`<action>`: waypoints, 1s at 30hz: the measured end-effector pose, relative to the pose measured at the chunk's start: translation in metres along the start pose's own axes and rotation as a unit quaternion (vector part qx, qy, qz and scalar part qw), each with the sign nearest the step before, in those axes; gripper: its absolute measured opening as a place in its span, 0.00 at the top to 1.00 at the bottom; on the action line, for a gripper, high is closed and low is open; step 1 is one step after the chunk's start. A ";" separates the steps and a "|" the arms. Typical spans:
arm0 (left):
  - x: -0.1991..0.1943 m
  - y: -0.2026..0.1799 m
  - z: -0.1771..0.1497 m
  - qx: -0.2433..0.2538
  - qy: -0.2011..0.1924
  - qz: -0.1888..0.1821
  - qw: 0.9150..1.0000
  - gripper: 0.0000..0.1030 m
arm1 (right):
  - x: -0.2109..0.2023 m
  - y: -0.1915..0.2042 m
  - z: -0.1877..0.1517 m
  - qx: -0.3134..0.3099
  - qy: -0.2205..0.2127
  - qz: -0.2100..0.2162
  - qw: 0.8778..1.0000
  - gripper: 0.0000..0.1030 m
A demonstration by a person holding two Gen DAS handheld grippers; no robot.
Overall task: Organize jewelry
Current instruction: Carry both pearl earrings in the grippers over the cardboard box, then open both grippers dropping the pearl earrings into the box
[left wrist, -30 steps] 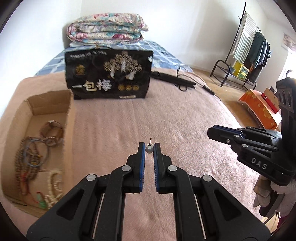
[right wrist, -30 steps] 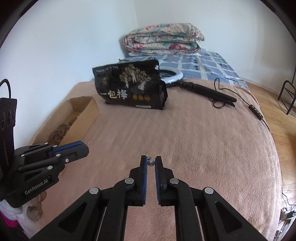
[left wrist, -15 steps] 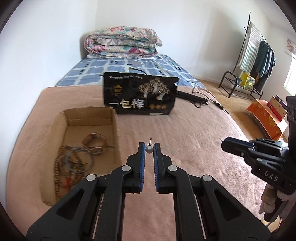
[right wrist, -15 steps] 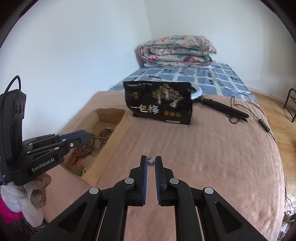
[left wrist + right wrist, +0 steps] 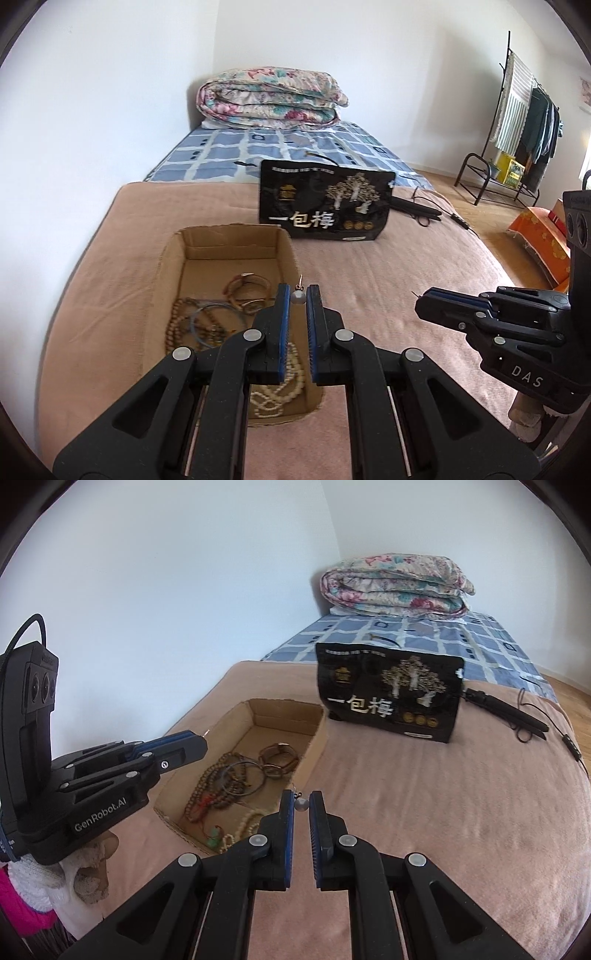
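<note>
Pinching small grey pearl stud earring [image 5: 297, 297], post pointing up toward 12 o'clock, left gripper [image 5: 297, 300] hangs over right rim of cardboard box [image 5: 229, 240]; box at 9 o'clock of tips holds brown bead strands, blue bangle, cream pearl necklace [image 5: 279, 387]. Right gripper [image 5: 301, 805] likewise clamps matching pearl earring [image 5: 301, 804], box at its 10 o'clock, black bag [image 5: 391, 694] at 1 o'clock

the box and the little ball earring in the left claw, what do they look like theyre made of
The box looks like plain brown corrugated cardboard: matte, with folded flaps and rough cut edges. The earring in the left claw has a smooth grey ball with a soft sheen, maybe pearl or polished metal, and a thin metallic-looking post.
</note>
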State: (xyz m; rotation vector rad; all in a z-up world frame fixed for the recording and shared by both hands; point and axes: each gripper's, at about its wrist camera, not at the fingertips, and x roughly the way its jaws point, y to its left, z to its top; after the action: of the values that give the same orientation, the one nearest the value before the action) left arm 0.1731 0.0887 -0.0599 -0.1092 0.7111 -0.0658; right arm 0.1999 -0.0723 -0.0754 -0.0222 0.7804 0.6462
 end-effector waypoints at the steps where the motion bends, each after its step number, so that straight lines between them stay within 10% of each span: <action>1: 0.000 0.003 0.000 -0.001 0.000 0.002 1.000 0.94 | 0.002 0.004 0.000 0.000 0.000 0.003 1.000 0.94; 26: 0.024 0.052 0.014 -0.051 0.018 0.028 0.998 0.94 | 0.062 0.054 0.005 -0.028 0.031 0.063 0.997 0.92; 30: 0.024 0.054 0.015 -0.056 0.015 0.033 0.998 0.94 | 0.064 0.054 0.004 -0.028 0.031 0.064 0.997 0.68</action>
State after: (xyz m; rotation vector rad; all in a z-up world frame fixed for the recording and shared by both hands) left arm 0.2024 0.1409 -0.0706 -0.1922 0.7483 0.0346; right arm 0.2065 0.0068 -0.1030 -0.0436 0.8291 0.7922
